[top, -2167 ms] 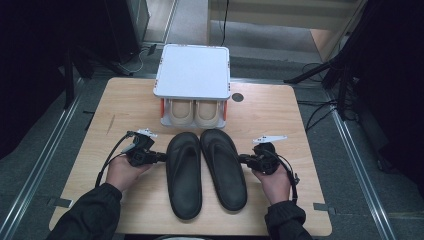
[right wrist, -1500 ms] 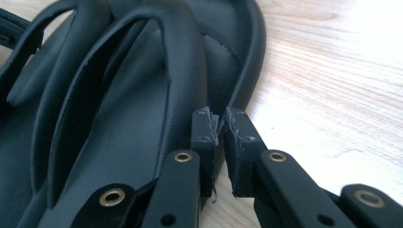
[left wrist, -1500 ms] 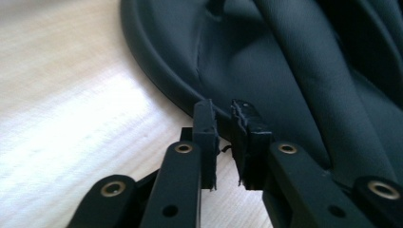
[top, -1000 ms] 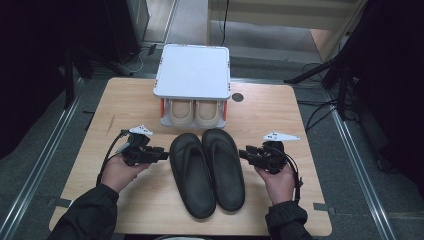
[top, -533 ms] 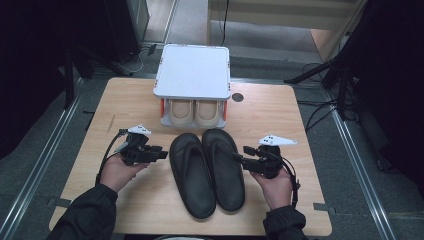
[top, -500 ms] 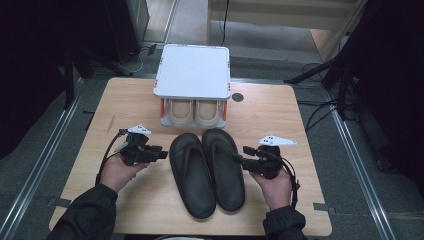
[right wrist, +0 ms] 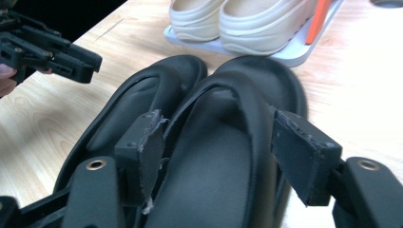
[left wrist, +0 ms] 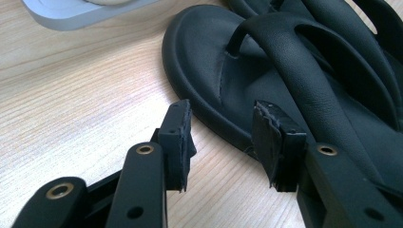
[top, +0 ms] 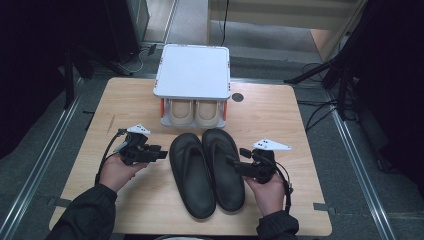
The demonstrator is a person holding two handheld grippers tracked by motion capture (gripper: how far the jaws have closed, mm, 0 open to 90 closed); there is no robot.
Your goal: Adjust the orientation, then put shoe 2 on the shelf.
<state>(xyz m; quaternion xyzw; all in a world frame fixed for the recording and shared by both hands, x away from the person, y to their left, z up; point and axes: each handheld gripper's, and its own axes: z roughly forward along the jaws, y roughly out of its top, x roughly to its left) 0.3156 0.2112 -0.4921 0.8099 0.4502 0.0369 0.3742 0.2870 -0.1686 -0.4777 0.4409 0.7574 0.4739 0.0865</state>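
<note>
Your two black sandals (top: 207,172) lie side by side mid-table (top: 280,115), long axes running away from you, toes toward the white rack (top: 192,72) holding beige shoes (top: 194,112). Your left hand-held gripper (top: 161,152) and right hand-held gripper (top: 235,162) have just been opening, jaws apart, gripping nothing.

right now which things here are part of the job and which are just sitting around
In the job:
- left sandal, black, beside the open left gripper
- right sandal, black, at the open right gripper

Just there:
- beige shoes on the rack's lower shelf
- white rack at the table's far edge
- table
- round hole in the tabletop
</note>
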